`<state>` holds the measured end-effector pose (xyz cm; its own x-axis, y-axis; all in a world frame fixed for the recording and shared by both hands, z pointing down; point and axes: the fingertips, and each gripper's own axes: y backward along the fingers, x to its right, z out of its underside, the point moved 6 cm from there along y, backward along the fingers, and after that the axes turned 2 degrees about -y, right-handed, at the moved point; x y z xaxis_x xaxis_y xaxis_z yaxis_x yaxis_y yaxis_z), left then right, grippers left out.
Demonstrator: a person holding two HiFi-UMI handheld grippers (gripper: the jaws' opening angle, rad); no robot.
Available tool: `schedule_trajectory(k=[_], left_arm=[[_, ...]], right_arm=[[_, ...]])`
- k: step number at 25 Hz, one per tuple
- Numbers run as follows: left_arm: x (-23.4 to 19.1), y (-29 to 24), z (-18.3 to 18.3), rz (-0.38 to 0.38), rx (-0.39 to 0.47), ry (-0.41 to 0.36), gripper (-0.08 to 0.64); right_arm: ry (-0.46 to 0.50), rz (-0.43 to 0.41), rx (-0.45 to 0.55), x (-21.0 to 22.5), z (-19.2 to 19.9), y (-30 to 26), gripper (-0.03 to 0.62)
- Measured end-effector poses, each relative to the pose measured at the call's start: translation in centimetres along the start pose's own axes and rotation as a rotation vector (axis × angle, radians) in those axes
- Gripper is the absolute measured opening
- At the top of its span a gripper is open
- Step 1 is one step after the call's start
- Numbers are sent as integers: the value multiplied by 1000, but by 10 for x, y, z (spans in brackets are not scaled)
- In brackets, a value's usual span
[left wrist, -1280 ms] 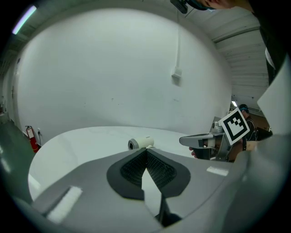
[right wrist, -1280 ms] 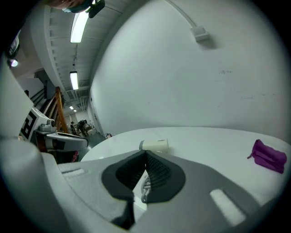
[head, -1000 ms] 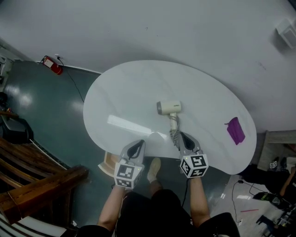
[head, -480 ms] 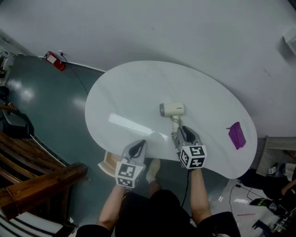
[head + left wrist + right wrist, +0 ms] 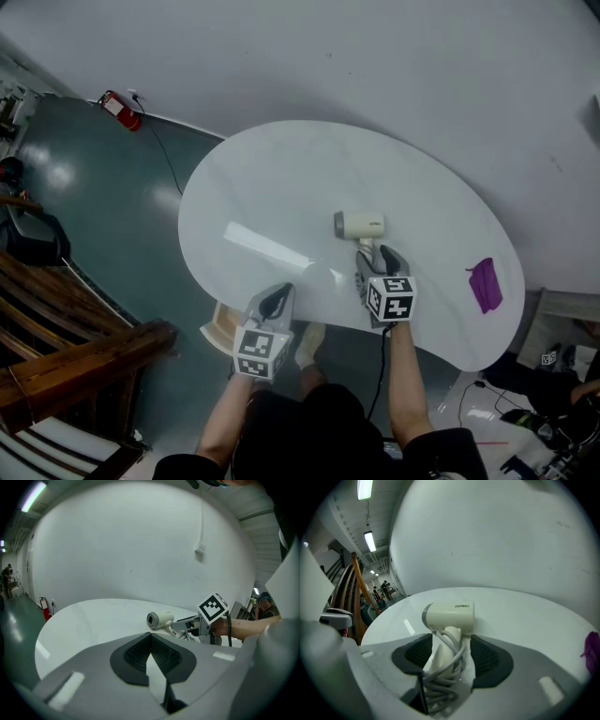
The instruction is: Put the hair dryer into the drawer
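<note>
Both the left gripper point(image 5: 277, 298) and right gripper point(image 5: 380, 262) sit at the near edge of the worktop point(image 5: 262, 197) in the head view, the hair dryer point(image 5: 360, 225) lying mid-worktop. Left gripper view: jaws clenched, empty. Right gripper view: jaws opening, the dryer's cord-wrapped handle point(image 5: 439, 657) between them.

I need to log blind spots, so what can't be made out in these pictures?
Drawer: head view, mostly under the table edge; inside unseen.
Purple thing: head view too small; right gripper view's edge cuts it off.
Hair dryer plug: right gripper view, lost in the cord coil.
</note>
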<state>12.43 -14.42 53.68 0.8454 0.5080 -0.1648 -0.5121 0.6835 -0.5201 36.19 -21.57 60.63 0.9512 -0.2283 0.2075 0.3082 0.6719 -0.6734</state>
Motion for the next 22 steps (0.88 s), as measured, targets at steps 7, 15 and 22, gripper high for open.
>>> schedule_trajectory(k=[7, 15, 22], left_arm=[[-9, -1, 1, -24, -9, 15, 5], [-19, 4, 7, -46, -13, 52, 5], [-24, 5, 10, -54, -18, 64, 5]], right_arm=[[0, 1, -55, 3, -1, -21, 249], [-10, -31, -117, 0, 4, -27, 249], [-6, -46, -165, -1, 8, -34, 249]])
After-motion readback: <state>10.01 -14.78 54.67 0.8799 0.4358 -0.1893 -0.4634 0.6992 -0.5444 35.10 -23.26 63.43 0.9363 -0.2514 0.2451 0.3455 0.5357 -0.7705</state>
